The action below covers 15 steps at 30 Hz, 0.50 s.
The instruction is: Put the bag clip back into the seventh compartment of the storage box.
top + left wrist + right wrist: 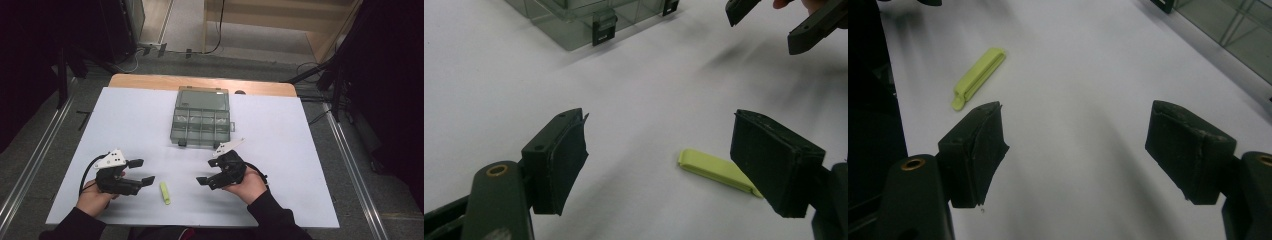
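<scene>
The clip (164, 193) is showing a plain lime-green. The compartment box (201, 119) is appearing smoky transparent grey with black latches. The table cover (125, 120) is showing plain white. Both grippers, left (142, 171) and right (206, 173), are appearing black.

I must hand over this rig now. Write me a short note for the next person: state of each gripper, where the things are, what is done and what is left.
Left gripper: open, holds nothing, low over the table near the front edge, jaws pointing toward the yellow-green clip.
Right gripper: open, holds nothing, on the other side of the clip.
The clip lies flat on the white table between the two grippers, touched by neither.
The clear compartment box sits farther back at the table's middle, lid open.
Done: nothing visible yet; the clip is not picked up.
Left: probably grasp the clip, and likely take it to the box.
</scene>
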Each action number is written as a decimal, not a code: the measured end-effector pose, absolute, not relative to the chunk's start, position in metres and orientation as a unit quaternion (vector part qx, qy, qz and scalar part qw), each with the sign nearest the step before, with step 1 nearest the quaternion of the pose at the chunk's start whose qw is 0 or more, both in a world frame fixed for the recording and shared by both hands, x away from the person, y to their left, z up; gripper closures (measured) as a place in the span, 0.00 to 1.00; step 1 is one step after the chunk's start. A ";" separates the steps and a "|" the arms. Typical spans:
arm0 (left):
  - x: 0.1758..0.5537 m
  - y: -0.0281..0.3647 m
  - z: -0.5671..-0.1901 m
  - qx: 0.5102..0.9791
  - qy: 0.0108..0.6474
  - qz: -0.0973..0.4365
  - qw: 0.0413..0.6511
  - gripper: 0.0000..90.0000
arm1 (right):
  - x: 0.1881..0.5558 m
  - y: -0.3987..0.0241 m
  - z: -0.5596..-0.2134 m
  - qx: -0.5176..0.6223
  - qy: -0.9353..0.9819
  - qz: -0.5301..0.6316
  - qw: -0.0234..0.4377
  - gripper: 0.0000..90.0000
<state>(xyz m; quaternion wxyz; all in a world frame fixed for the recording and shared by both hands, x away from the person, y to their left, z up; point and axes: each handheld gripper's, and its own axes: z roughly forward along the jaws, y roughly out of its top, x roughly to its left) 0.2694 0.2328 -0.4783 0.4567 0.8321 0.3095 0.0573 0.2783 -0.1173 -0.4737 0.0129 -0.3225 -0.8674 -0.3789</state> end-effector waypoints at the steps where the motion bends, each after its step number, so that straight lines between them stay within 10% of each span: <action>1: 0.269 0.233 -0.478 0.832 0.309 0.057 0.457 0.24 | 0.278 -0.117 -0.474 -0.322 -0.867 -0.379 0.013 0.26; 15: 0.269 0.233 -0.478 0.832 0.308 0.059 0.458 0.24 | 0.280 -0.090 -0.473 -0.315 -0.874 -0.368 0.023 0.26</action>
